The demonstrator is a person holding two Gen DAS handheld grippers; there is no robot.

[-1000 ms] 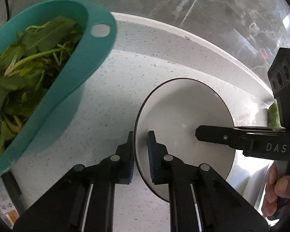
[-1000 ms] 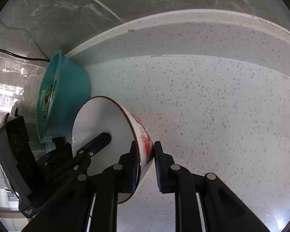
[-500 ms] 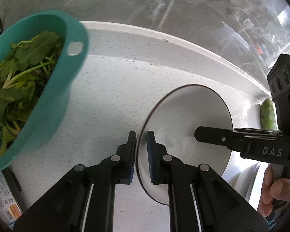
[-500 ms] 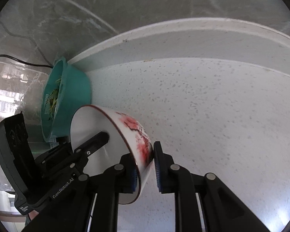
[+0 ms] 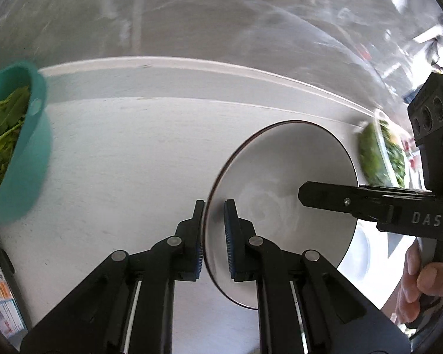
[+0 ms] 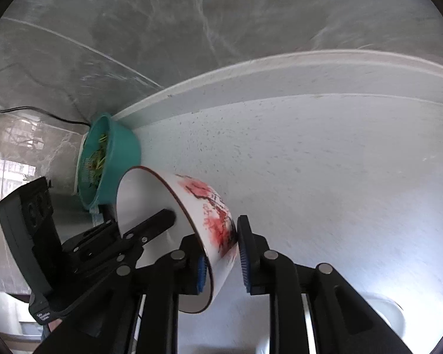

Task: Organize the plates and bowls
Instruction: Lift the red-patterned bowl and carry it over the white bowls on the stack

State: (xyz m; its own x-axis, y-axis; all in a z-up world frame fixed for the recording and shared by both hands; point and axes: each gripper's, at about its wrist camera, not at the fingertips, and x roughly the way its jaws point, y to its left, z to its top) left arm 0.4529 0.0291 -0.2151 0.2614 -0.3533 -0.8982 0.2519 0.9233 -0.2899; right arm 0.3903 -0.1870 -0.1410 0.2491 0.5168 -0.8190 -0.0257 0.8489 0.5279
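Moved: teal colander [image 5: 20, 147] has slid to the far left edge of the left view; tray of greens [image 5: 381, 153] now shows at right.
Bowl [image 6: 174, 224]: tilted, above speckled counter [image 6: 325, 177].
Left gripper [image 5: 214, 236]: clamped tight on bowl's rim.
Right gripper [image 6: 221, 261]: jaws opening, the bowl's red-patterned wall between them, right pad now apart from it.

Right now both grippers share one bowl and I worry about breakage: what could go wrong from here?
1. The right gripper is opening, its outer pad already off the bowl, so the load may shift onto the left gripper.
2. That one pinches only the thin rim, and the tilted bowl could pivot or slip onto the counter.
3. The teal strainer of greens stands close by on that side.
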